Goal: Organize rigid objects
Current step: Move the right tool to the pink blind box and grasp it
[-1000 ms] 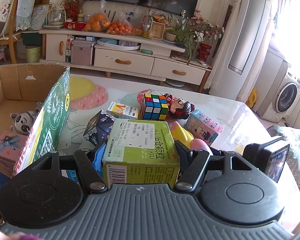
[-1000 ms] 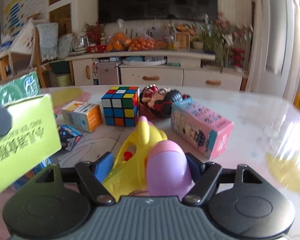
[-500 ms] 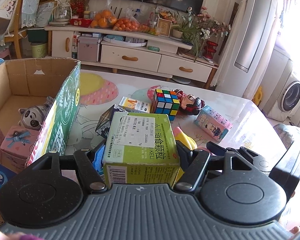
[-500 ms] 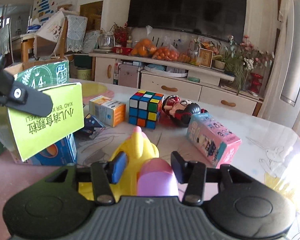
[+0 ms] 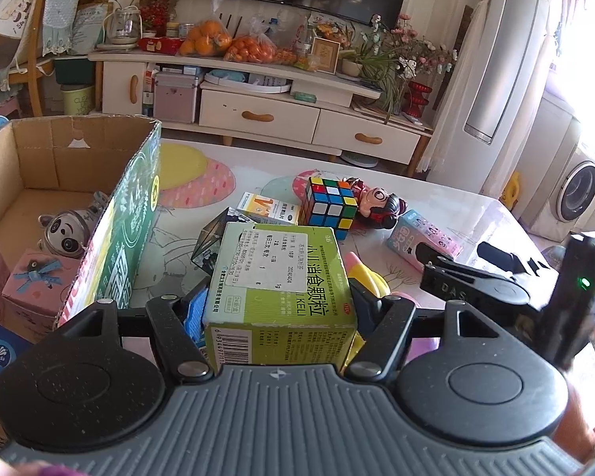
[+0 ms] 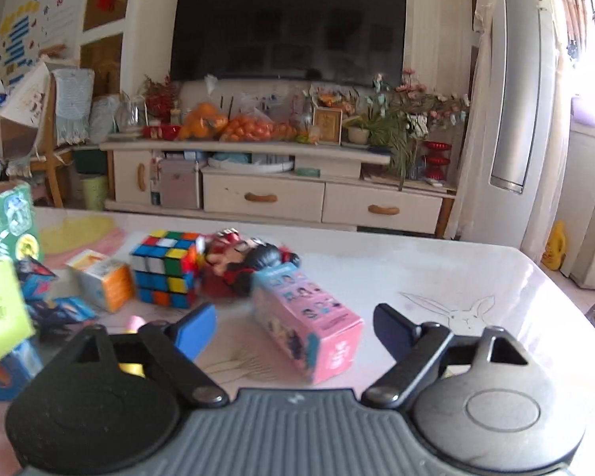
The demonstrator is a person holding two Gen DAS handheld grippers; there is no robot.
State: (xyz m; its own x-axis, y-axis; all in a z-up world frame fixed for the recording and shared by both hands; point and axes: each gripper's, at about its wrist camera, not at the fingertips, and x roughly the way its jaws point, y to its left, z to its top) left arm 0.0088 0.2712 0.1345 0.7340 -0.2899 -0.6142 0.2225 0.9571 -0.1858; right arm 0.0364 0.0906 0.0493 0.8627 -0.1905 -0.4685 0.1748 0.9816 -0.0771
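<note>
- Two views. Left wrist: left gripper [image 5: 275, 301] clamps green box [image 5: 277, 277], held above the table [image 5: 476, 214]; carton [image 5: 79, 146] at 10 o'clock; cube [image 5: 329, 206] at 12.
- Right wrist: right gripper [image 6: 293, 325] opening, jaws wide, gripping nothing; pink box [image 6: 309, 329] on the table between the fingers, untouched; cube [image 6: 166, 273] at 10 o'clock.

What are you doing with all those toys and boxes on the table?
A person is tidying up with a gripper in each hand. The left gripper holds a green medicine box between its fingers, right beside the cardboard box, which already has a panda toy and a pink gift box inside. The right gripper is opening, nothing gripped, pointing at a pink carton. A Rubik's cube, a doll and a small orange box wait on the table.
</note>
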